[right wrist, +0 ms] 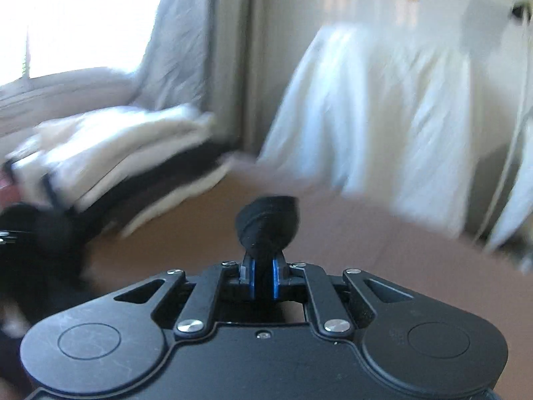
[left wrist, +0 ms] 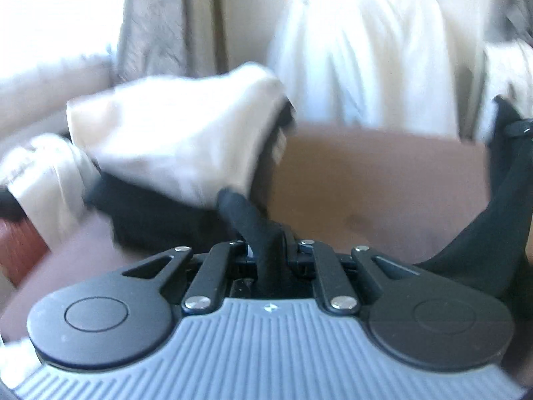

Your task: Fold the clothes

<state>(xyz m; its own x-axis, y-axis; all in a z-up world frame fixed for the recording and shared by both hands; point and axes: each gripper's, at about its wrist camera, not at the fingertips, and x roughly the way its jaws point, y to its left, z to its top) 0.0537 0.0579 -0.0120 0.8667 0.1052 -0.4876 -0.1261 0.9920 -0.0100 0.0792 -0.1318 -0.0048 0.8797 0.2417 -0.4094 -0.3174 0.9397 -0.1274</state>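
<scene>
Both views are motion-blurred. My left gripper (left wrist: 263, 233) is shut on black cloth (left wrist: 246, 216) that bunches out between its closed jaws; the dark garment stretches off to the right (left wrist: 499, 233) toward my other hand. My right gripper (right wrist: 265, 253) is shut on a wad of the same black garment (right wrist: 266, 220), held above the brown table (right wrist: 333, 243). A stack of folded white and dark clothes (right wrist: 116, 160) lies at the left of the table, also in the left wrist view (left wrist: 173, 133).
A white cloth-draped object (right wrist: 383, 113) stands behind the table, also in the left wrist view (left wrist: 363, 60). A grey curtain (right wrist: 180, 43) and a bright window (right wrist: 83, 16) are at the back left. A cord (right wrist: 509, 153) hangs at the right.
</scene>
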